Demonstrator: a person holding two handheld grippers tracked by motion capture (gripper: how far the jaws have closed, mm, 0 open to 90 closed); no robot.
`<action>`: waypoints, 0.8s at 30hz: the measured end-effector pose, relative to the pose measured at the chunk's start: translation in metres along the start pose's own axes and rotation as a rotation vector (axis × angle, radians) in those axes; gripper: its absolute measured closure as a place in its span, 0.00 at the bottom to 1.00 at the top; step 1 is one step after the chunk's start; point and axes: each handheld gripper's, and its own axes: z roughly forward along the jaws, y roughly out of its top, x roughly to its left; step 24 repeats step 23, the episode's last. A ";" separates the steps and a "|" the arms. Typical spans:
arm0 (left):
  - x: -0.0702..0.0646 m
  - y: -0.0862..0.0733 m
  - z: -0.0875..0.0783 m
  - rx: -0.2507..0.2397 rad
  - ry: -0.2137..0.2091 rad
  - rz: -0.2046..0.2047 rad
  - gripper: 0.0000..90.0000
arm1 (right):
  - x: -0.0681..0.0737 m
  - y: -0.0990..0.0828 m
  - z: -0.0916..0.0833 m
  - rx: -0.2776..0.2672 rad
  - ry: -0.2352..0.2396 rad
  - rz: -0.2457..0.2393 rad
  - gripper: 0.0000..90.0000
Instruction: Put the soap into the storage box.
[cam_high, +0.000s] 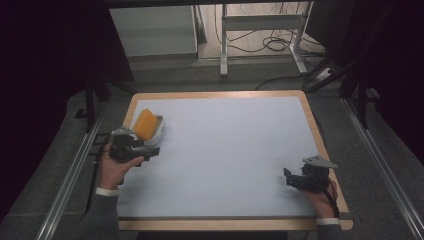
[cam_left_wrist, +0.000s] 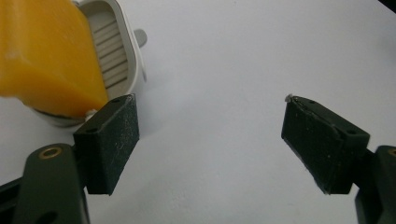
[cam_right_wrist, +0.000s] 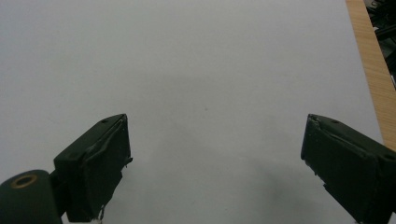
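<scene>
A yellow-orange block (cam_high: 145, 124) leans in a white ribbed dish (cam_high: 160, 129) at the left side of the white table top (cam_high: 225, 150). My left gripper (cam_high: 150, 148) lies just in front of the dish, held by a hand, jaws wide apart. In the left gripper view the block (cam_left_wrist: 46, 56) and the dish (cam_left_wrist: 119, 51) sit at the upper left, right beside the left pad (cam_left_wrist: 109, 140). My left gripper (cam_left_wrist: 210, 112) is open over bare table. My right gripper (cam_high: 289, 177) rests near the front right corner. In its own view my right gripper (cam_right_wrist: 217, 135) is open with nothing between the pads.
The table has a wooden rim (cam_high: 320, 140), which also runs along the right of the right gripper view as a wooden rim (cam_right_wrist: 373, 70). Beyond the far edge stand a white metal frame (cam_high: 260, 30) and loose cables (cam_high: 275, 45) on the floor.
</scene>
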 end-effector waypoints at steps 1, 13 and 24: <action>-0.001 -0.003 0.000 0.000 -0.002 0.004 0.22 | 0.001 0.001 -0.001 -0.002 0.001 -0.002 0.09; -0.006 -0.022 0.000 -0.005 0.016 -0.007 0.23 | -0.002 0.003 -0.005 -0.020 -0.006 0.011 0.09; -0.004 -0.026 0.000 0.004 0.030 -0.015 0.22 | -0.001 0.003 -0.005 -0.026 -0.002 0.000 0.09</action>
